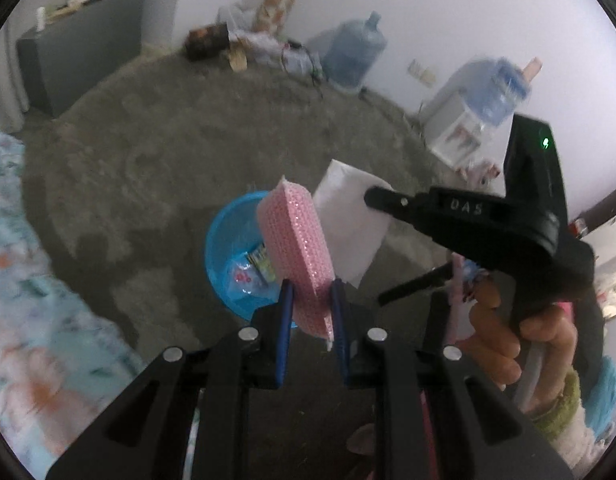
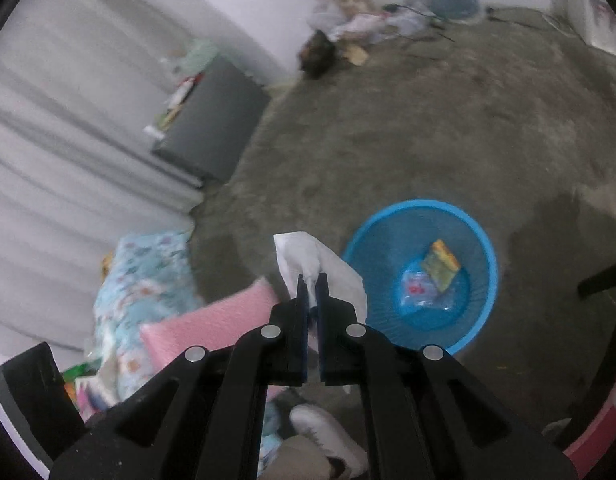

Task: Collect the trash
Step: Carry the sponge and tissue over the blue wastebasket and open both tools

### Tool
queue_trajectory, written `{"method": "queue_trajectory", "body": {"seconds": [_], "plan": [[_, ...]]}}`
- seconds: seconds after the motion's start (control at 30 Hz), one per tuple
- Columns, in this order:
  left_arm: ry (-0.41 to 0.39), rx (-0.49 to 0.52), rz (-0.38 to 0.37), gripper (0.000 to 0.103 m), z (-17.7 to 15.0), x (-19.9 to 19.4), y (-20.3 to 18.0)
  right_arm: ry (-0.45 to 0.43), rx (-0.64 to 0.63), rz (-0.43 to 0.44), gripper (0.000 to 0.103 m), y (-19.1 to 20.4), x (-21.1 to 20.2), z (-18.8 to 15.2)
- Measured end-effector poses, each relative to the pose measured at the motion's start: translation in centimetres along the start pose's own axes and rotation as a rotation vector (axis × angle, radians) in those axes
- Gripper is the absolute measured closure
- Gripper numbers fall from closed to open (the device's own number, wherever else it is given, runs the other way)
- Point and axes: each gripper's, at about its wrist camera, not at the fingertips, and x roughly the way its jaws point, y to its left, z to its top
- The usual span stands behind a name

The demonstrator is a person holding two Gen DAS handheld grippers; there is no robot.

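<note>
My left gripper is shut on a pink bubble-wrap packet, which stands up between the blue pads. It hangs over a blue plastic basket on the floor. My right gripper is shut on a crumpled white tissue, just left of the blue basket. In the basket lie a yellow-green wrapper and a clear plastic bag. The left wrist view shows the right gripper pinching the tissue beside the pink packet. The pink packet shows at lower left in the right wrist view.
The floor is bare grey concrete. Floral bedding lies at the left. A grey cabinet stands by the curtain, with water jugs and clutter along the far wall. A person's shoe is below the right gripper.
</note>
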Motion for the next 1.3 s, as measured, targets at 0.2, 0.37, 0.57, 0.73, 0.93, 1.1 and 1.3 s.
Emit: {"method": "queue_trajectory", "body": {"seconds": [0.2, 0.37, 0.57, 0.73, 0.93, 1.1, 1.3], "plan": [[0.063, 0.03, 0.063, 0.082, 1.2, 6.2, -1.0, -0.004, 0.07, -0.067, 0.081, -3.5, 3.0, 0.7], [0.071, -0.024, 0.078, 0.074, 1.8, 8.4, -0.1, 0.021, 0.109, -0.104, 0.058, -5.3, 4.5, 0.6], [0.029, -0.031, 0.064, 0.068, 1.6, 7.1, 0.2, -0.004, 0.091, -0.086, 0.05, -5.5, 3.3, 0.3], [0.003, -0.045, 0.067, 0.063, 1.2, 5.1, 0.2, -0.021, 0.09, -0.062, 0.047, -5.7, 2.6, 0.2], [-0.04, -0.065, 0.059, 0.05, 0.2, -0.1, 0.1, -0.035, 0.03, -0.006, 0.042, -3.5, 1.2, 0.1], [-0.139, -0.07, 0.093, 0.045, -2.2, -7.3, 1.2, -0.026, -0.08, 0.076, 0.04, 0.9, -0.4, -0.2], [-0.333, -0.1, 0.151, 0.04, -8.0, -17.9, 4.1, 0.012, -0.235, 0.173, 0.036, 7.8, -2.5, -2.3]]}}
